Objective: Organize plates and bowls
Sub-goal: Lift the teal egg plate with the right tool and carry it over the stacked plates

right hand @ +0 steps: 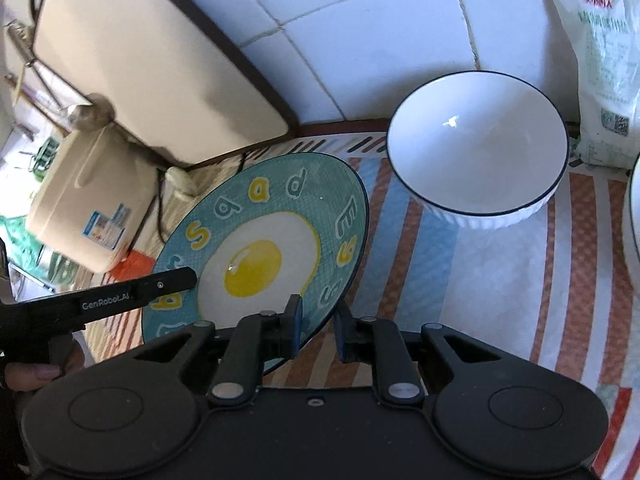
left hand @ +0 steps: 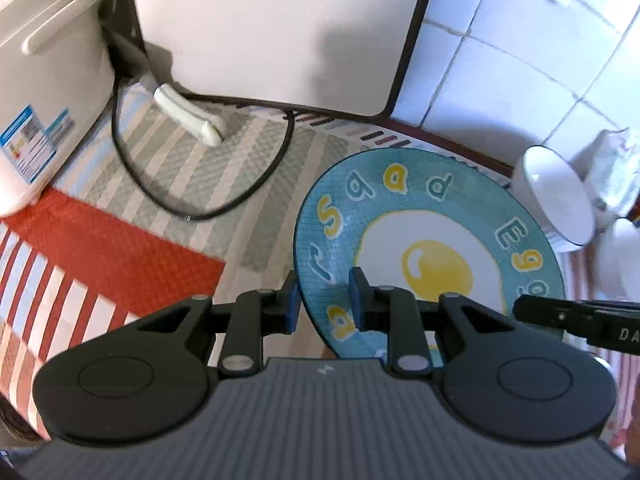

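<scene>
Both grippers straddle the plate's rim with a gap at each pad: left gripper at its left edge, right gripper at its right, neither clamped. Tilted, the plate stands over the striped mat on the bench, near a white bowl.

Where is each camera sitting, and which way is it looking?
Left wrist: rides the left tongs, looking forward-down at the egg plate's left rim; the right tongs' tip shows.
Right wrist: rides the right tongs, looking at the plate's right rim and white bowl; left tongs and a thumb show.
Shared: plate, bowl, striped mat.
</scene>
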Motion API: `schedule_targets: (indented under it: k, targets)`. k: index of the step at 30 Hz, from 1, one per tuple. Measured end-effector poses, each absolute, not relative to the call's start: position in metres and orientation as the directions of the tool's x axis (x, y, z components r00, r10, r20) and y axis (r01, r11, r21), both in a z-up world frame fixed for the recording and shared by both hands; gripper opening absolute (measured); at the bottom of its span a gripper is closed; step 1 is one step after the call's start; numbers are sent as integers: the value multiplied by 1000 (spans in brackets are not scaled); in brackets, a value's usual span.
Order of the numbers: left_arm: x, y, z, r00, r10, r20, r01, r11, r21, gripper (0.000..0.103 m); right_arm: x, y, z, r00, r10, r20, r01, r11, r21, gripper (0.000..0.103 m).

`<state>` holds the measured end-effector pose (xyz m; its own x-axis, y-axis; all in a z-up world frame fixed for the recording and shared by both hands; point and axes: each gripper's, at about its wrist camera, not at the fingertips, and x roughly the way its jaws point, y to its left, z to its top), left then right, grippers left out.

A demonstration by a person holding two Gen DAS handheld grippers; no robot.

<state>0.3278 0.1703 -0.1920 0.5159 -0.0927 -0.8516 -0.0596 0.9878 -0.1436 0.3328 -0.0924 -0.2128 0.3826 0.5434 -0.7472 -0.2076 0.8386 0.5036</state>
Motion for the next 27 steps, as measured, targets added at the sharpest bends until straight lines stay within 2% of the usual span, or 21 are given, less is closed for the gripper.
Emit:
schedule_targets:
  k: [7, 22, 27]
  targets:
    - [287, 165, -156, 556, -138, -820, 3, 986, -164, 22, 299, -104, -174, 404, 542, -737, -241, 840, 486, 20]
    - [222, 130, -104, 547, -231, -805, 245, 963, -109, 22, 198, -138, -130, 492, 503, -710, -93, 842, 532, 20]
    - [204, 121, -99, 517, -276, -810, 279, 949, -145, 22, 160, -144, -121, 529, 452, -718, -69, 866, 495, 21]
